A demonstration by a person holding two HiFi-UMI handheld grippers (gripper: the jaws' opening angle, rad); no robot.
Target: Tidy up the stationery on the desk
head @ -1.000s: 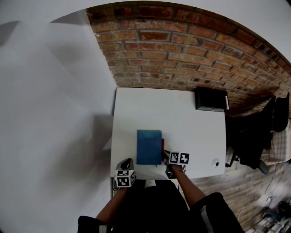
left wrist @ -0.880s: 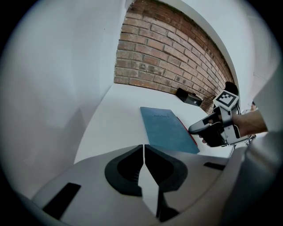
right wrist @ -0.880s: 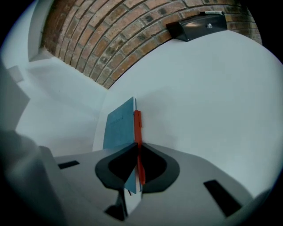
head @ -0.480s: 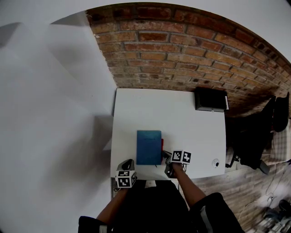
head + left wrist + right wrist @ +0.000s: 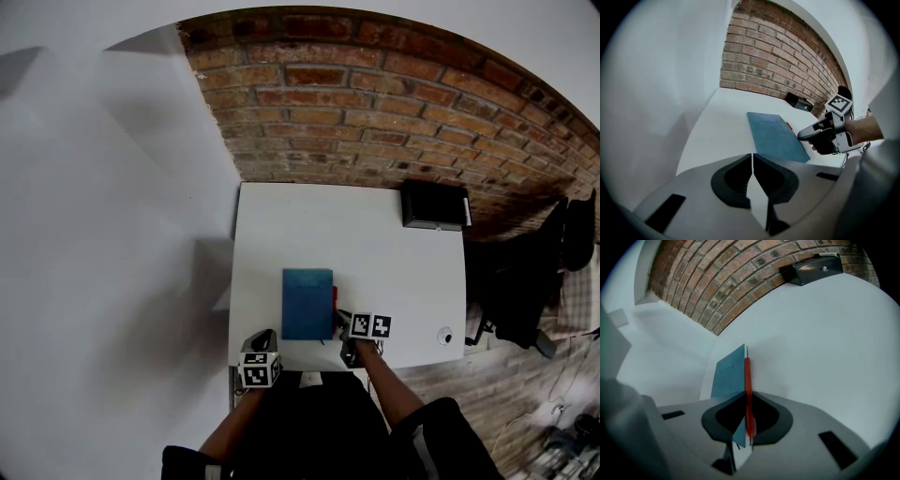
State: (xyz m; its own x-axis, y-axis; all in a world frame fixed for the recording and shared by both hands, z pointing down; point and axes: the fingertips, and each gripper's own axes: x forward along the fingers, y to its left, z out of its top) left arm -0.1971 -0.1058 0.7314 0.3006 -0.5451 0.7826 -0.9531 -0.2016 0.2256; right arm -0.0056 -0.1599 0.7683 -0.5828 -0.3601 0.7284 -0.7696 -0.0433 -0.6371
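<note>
A blue notebook (image 5: 307, 302) (image 5: 776, 136) (image 5: 727, 373) lies on the white desk (image 5: 375, 244), near its front edge. A red pen (image 5: 336, 298) (image 5: 747, 380) lies along the notebook's right edge. My right gripper (image 5: 341, 321) (image 5: 746, 397) is at the pen's near end, shut on the pen, with the notebook's corner right beside its jaws. The left gripper view shows that gripper (image 5: 808, 136) from the side at the notebook's near right corner. My left gripper (image 5: 266, 336) (image 5: 753, 157) hovers at the desk's front left, shut and empty, a short way left of the notebook.
A black box (image 5: 436, 204) (image 5: 811, 269) sits at the desk's back right corner against the brick wall. A small round object (image 5: 444, 336) rests near the front right edge. A white wall borders the desk's left side. Dark furniture (image 5: 525, 300) stands to the right of the desk.
</note>
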